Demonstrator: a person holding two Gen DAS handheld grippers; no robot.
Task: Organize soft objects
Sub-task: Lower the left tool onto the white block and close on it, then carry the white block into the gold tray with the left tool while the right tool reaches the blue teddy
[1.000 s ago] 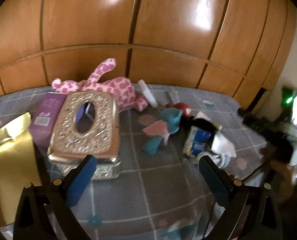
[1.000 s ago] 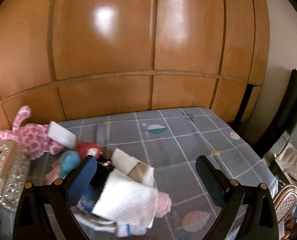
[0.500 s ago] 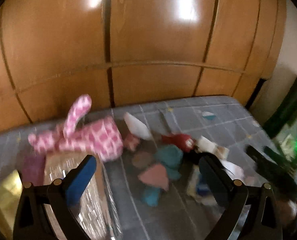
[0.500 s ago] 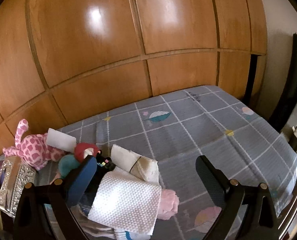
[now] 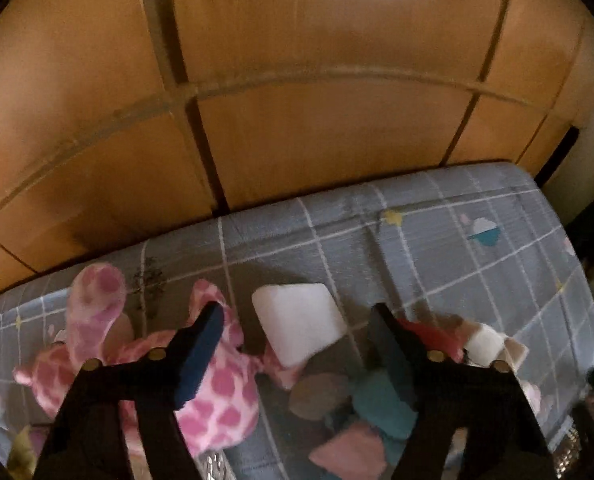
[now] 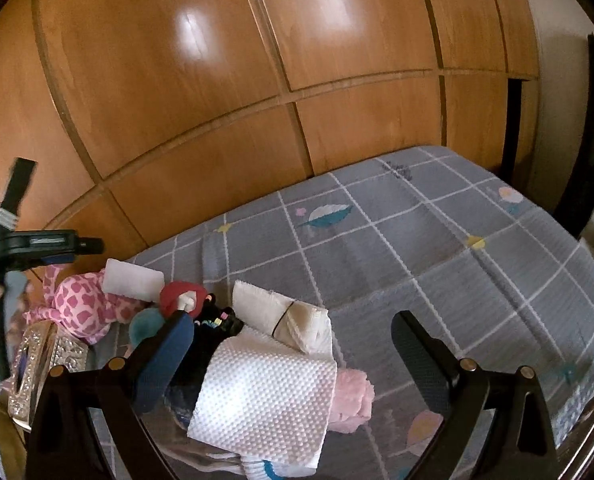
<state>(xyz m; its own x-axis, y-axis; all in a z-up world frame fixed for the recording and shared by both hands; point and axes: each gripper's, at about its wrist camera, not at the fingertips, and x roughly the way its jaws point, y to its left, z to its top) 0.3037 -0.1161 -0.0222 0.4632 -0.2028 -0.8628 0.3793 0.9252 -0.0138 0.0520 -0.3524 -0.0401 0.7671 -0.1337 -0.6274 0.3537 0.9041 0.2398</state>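
A glossy wooden wardrobe point(image 6: 257, 80) stands behind the grey checked bedsheet point(image 6: 437, 240), and an ornate silver tissue box point(image 6: 37, 364) sits at left.

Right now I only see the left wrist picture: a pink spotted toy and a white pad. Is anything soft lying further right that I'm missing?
Observer: Yes. The right wrist view shows a white dimpled paper towel lying before the right tool.
Operator: Anything under it?
Observer: A fluffy pink piece sticks out from beneath its right edge.
Operator: Is that tool holding something?
Observer: No, its jaws stand open, gripping nothing.
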